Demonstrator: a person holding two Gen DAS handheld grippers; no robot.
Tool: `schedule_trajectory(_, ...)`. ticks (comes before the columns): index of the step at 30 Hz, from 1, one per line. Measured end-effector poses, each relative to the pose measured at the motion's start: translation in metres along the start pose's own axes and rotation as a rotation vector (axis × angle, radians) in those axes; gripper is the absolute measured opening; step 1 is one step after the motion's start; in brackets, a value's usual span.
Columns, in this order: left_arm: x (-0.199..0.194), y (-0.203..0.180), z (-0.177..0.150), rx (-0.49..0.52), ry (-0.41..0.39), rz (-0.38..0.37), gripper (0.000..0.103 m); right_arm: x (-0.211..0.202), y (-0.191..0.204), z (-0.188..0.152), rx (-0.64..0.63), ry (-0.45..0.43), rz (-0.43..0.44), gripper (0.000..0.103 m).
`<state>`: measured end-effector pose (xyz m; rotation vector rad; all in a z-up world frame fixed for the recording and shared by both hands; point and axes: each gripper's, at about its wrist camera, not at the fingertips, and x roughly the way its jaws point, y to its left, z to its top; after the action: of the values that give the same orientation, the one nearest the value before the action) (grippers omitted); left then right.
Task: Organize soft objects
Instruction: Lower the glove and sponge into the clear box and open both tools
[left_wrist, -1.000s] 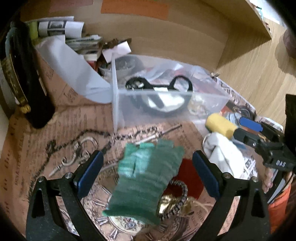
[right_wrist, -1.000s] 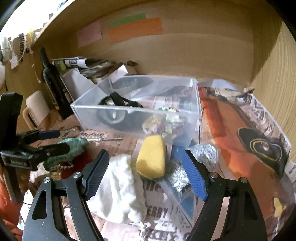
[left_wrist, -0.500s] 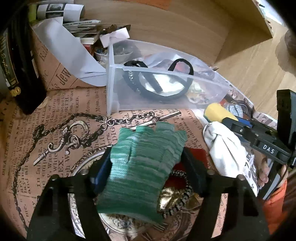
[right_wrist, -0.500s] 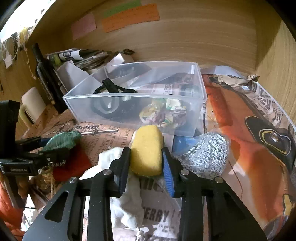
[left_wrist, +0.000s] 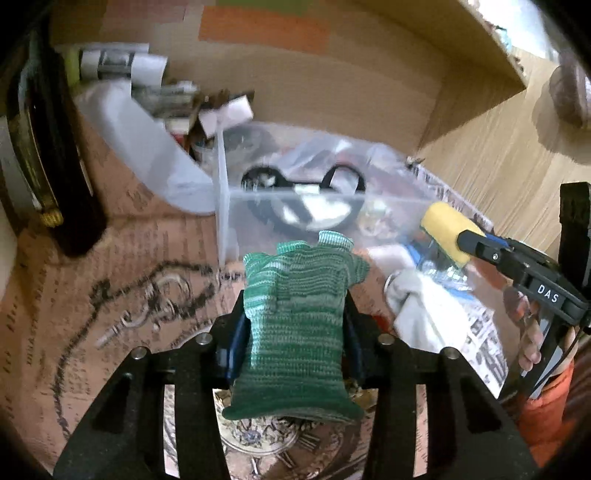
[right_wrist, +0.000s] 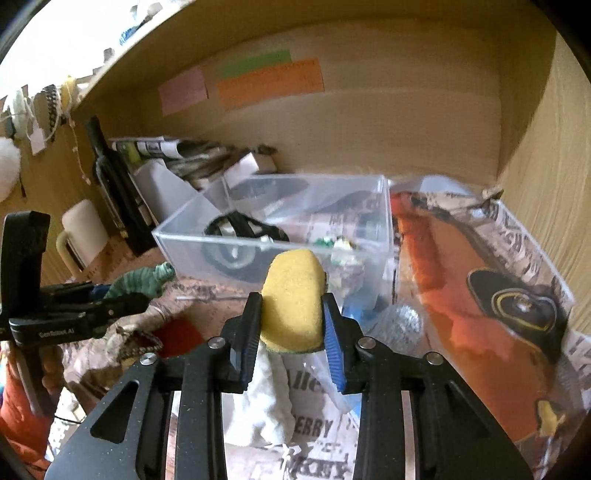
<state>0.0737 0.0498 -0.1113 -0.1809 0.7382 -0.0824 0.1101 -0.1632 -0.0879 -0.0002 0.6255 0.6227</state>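
My left gripper (left_wrist: 293, 336) is shut on a green knitted glove (left_wrist: 295, 314) and holds it lifted off the printed paper, in front of the clear plastic box (left_wrist: 295, 201). The glove also shows in the right wrist view (right_wrist: 142, 282). My right gripper (right_wrist: 291, 325) is shut on a yellow sponge (right_wrist: 293, 299), raised before the same box (right_wrist: 382, 221). The sponge also shows in the left wrist view (left_wrist: 445, 234). A white cloth (right_wrist: 262, 398) lies under the right gripper. The box holds a black strap item (right_wrist: 243, 230) and crumpled paper.
A dark bottle (left_wrist: 48, 147) stands at the left. Rolled papers and a white sheet (left_wrist: 147, 147) lie behind the box. A red patch (right_wrist: 177, 336), a silver scrubber (right_wrist: 400, 323), a chain and a bead string lie on the paper. Wooden walls close the back and right.
Both grippers closed from open: the left on the green glove, the right on the yellow sponge. Both have since lifted their objects off the surface toward the box.
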Motion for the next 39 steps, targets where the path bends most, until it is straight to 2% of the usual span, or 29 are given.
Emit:
schedule_trajectory(9, -0.026, -0.014, 0.04, 0.026, -0.138, 0.012, 0.045, -0.017, 0.006, 0.022, -0.023, -0.094, -0.005, 0.029)
schedule_trajectory(18, -0.026, -0.018, 0.078, 0.033, -0.208, 0.008, 0.045, -0.016, 0.008, 0.046, -0.043, -0.157, 0.003, 0.029)
schedule_trajectory(28, 0.008, -0.014, 0.109, 0.024, -0.184, 0.038, 0.045, 0.011, 0.009, 0.069, -0.057, -0.146, 0.013, 0.029)
schedule_trajectory(39, 0.06, -0.007, 0.126, 0.021, -0.087, 0.044, 0.045, 0.064, 0.002, 0.071, -0.053, -0.024, -0.007, 0.029)
